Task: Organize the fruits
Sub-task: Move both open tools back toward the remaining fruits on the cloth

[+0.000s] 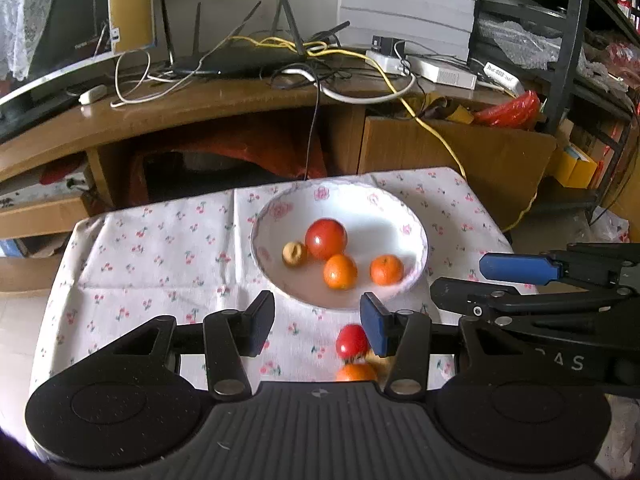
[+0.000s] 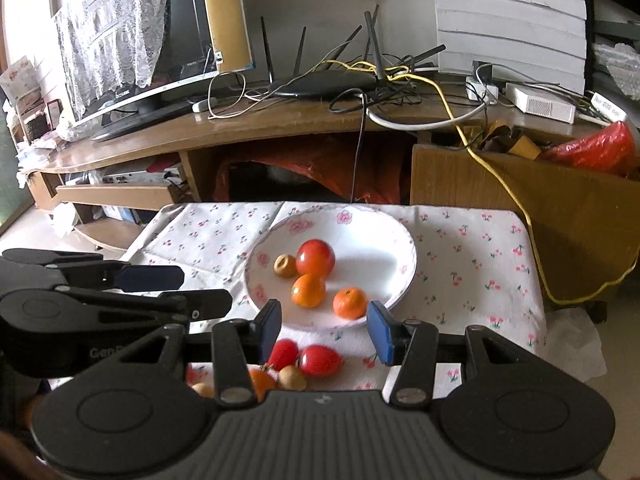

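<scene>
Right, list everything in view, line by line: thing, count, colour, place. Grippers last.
Bowl: 1, white with pink flowers, on the tablecloth.
Tomato in bowl: 1, red.
Oranges in bowl: 2, orange.
Brown fruit in bowl: 1, tan, left of the tomato.
Loose tomatoes: 2, red, on the cloth before the bowl.
Loose orange: 1, partly hidden.
Loose brown fruits: 2, tan.
Tablecloth: 1, white, cherry print.
Router: 1, black, on the cabinet.
Left gripper: open.
Right gripper: open.

Glossy, probably ceramic bowl [image 1: 416, 240] on matt cloth [image 1: 160, 248]
</scene>
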A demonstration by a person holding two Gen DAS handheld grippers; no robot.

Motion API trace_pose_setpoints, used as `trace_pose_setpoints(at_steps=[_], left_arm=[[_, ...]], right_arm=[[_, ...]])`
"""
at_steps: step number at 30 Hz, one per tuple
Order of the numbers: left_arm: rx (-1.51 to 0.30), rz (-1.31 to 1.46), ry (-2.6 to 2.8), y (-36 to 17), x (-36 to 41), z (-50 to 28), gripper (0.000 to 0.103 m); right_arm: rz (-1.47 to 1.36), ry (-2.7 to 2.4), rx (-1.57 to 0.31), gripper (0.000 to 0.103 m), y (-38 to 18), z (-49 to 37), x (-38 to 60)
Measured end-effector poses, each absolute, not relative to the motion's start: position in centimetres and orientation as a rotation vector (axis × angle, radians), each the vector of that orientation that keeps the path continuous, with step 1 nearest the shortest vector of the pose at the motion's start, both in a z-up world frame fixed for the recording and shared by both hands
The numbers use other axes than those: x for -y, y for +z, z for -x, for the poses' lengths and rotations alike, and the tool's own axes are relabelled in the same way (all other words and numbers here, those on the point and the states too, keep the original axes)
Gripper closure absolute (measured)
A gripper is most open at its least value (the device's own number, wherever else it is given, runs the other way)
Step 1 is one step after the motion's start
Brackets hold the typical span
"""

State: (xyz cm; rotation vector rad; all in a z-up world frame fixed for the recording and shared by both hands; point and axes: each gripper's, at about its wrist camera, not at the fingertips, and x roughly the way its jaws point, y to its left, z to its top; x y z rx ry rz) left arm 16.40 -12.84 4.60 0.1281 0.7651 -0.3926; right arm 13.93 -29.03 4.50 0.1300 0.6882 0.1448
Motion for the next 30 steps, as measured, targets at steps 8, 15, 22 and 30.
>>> trace_pose_setpoints(at_steps=[8, 15, 22, 30], left_arm=[[-0.801, -0.133, -0.395, 3.8, 11.4, -14.7, 0.047], [-0.876, -0.162, -0.386, 1.5, 9.7, -13.4, 0.048], [-0.936, -0.197, -0.41, -0.4, 8.5, -12.9, 0.043], [-0.983, -0.232, -0.434, -0.5, 6.3, -11.8, 0.04]], right_arm=[[-0.136, 0.168, -0.726, 0.042, 3.9, -12.4, 27.8], [-0.095, 0.229, -0.797, 0.042, 1.8, -11.5, 25.7], [-0.061, 0.283, -0.863, 0.042, -0.2, -11.8, 24.4], [-0.03, 0.39, -0.888, 0.042, -1.2, -12.1, 22.7]])
